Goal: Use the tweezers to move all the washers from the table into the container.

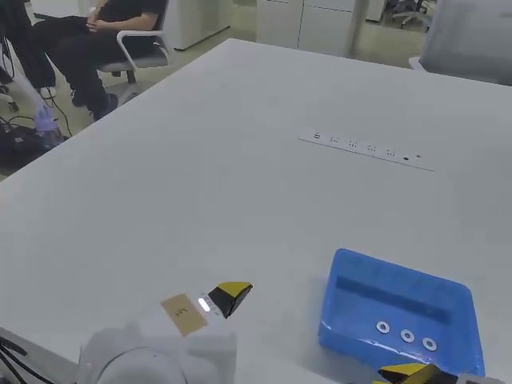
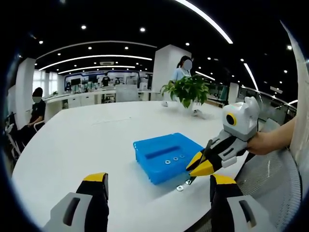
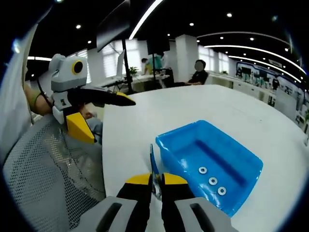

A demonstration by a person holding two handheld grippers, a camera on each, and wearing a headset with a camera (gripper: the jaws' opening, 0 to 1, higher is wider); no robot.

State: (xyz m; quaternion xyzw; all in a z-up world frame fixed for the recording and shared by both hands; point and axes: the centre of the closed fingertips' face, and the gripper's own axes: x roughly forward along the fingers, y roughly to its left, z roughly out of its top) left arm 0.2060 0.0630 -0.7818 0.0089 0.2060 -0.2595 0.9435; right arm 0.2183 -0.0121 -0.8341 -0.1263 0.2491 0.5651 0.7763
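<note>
Head view: a smooth white table has a flush power strip on its far side. At lower right sits a blue plastic container, rectangular with a raised rim. 3 small metal washers lie in a row inside it. A seated person is at the far left corner. The left gripper shows a yellow-and-black tip at bottom left, well apart from the container. The right gripper edges in just beside the container's near wall.

Left gripper view: a leafy plant stands across the table, with a standing person behind it. This gripper's 2 jaws stand wide apart, holding nothing. The right gripper enters from the right, tilted down. Its thin tweezers point at a loose washer on the table near the container's corner. Whether they touch cannot be told.

Right gripper view: a mesh chair back sits at lower left. The jaws are closed on the blue tweezers, whose tip rises just beside the container. The left gripper hangs at left, jaws apart
</note>
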